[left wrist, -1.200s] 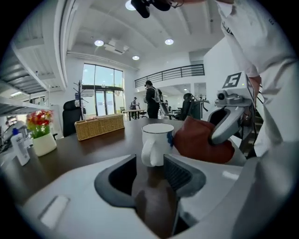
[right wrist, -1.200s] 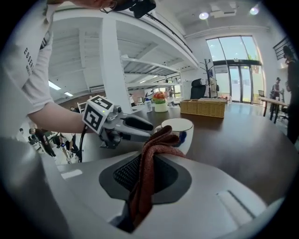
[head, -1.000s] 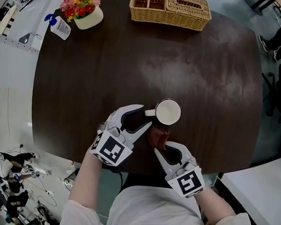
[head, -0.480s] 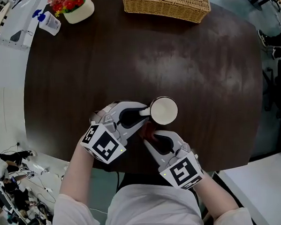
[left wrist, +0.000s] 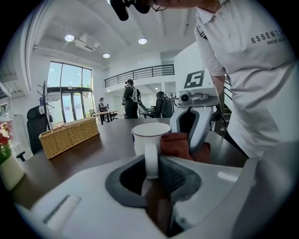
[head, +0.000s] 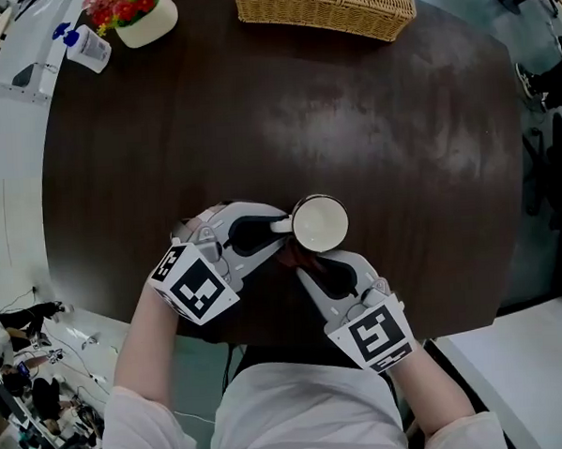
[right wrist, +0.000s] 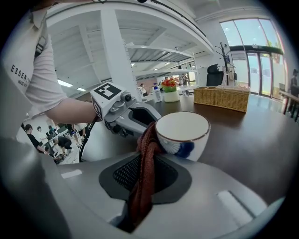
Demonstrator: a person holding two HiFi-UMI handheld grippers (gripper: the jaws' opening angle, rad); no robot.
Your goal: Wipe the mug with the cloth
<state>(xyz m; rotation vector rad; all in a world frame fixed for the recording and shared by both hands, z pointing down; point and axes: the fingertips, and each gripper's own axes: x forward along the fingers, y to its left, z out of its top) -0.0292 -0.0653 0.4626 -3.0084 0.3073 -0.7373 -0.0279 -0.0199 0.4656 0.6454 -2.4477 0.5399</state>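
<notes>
The left tongs [head: 279, 226] pinch the mug [head: 319, 223] by its handle near the tabletop's [head: 398, 119] front edge, so the right tongs [head: 309, 266], clamped on the cloth [right wrist: 145, 158], should press it evenly round the wall.

Head view: cloth [head: 289, 255] mostly hidden under mug [head: 319, 223] and right gripper [head: 307, 269]; only a dark red sliver shows. Top edge cuts off wicker basket [head: 326, 8] and flower pot [head: 148, 19]. Left gripper view: distant people [left wrist: 129, 95] too small to make out.
</notes>
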